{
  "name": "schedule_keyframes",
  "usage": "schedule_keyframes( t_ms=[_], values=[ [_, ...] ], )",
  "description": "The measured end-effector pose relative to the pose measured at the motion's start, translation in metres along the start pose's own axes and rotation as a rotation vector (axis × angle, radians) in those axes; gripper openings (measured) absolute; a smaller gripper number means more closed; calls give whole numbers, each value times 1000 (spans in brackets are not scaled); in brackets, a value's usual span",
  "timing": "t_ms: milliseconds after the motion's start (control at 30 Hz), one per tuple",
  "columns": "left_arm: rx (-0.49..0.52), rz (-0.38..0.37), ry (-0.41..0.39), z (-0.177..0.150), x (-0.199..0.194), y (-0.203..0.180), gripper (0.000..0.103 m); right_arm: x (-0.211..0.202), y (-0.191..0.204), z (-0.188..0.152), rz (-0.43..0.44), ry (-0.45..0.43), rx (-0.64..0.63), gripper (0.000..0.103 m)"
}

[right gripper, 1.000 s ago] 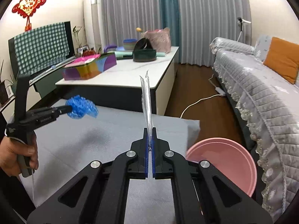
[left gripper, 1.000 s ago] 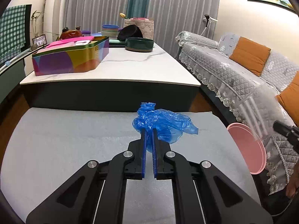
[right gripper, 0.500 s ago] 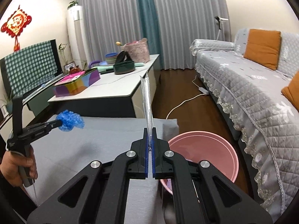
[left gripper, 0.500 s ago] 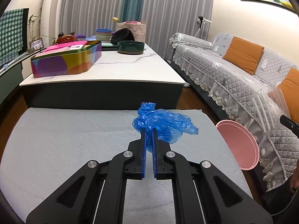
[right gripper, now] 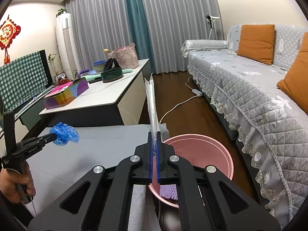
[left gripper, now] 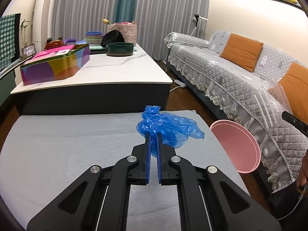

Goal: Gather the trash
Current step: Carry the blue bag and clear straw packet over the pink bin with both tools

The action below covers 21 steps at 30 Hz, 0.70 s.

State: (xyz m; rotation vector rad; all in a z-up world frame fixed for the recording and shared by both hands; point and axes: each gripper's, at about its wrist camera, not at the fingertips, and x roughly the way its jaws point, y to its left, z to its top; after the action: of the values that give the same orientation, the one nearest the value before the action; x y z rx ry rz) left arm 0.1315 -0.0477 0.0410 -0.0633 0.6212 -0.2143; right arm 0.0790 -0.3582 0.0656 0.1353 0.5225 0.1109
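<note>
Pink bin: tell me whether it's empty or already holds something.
Not empty. The right wrist view shows the pink bin holding a purple item at its bottom; what it is, cannot tell.

Left claw (left gripper: 153, 134) and right claw (right gripper: 153, 133) both clamped nearly closed, each held level in a hand

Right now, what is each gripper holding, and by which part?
The left gripper pinches the crumpled blue plastic bag at its near lower side. The right gripper clamps the clear plastic wrapper by its lower end.
</note>
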Motion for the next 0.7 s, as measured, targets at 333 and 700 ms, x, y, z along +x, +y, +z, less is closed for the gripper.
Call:
schedule_keyframes(
  t_ms=[333, 700],
  values=[
    [19, -40, 1, 3, 13, -19, 5, -1, -15, 2, -45, -15, 16, 3],
    [38, -76, 9, 2, 25, -38, 5, -2, -32, 3, -99, -31, 20, 3]
  ],
)
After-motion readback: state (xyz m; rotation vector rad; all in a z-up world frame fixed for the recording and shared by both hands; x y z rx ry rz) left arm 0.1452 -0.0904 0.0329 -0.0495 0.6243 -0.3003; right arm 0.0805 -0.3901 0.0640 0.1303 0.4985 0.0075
